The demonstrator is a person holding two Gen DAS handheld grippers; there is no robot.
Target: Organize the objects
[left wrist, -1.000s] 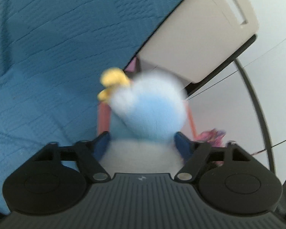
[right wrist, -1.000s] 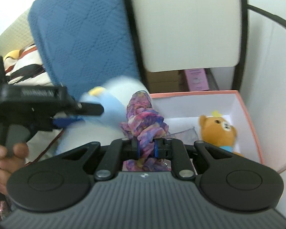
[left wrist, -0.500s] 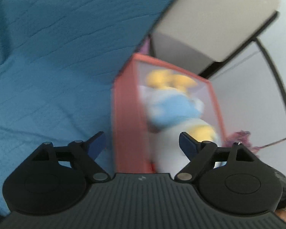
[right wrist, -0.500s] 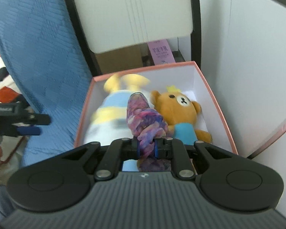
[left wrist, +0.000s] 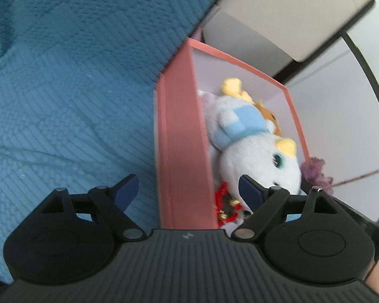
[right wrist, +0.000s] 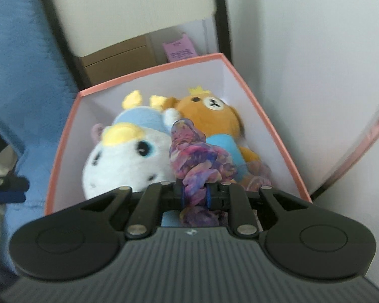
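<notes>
A pink box holds a white and blue plush lying on its side and an orange bear plush beside it. My right gripper hovers over the box's near end. It is shut on a purple patterned scarf, and its jaws are just starting to open with the cloth still pinched. My left gripper is open and holds nothing. It straddles the box's left wall, with the white plush just beyond its right finger.
A blue quilted cover lies against the box's left side. A beige panel on a black frame stands behind it, with a cardboard box and a pink packet underneath. A white wall is to the right. A red trinket lies in the box.
My left gripper opened and let go of the white plush, which now lies in the pink box. Both grippers sank toward the box; the scarf now hangs over the plush toys.
</notes>
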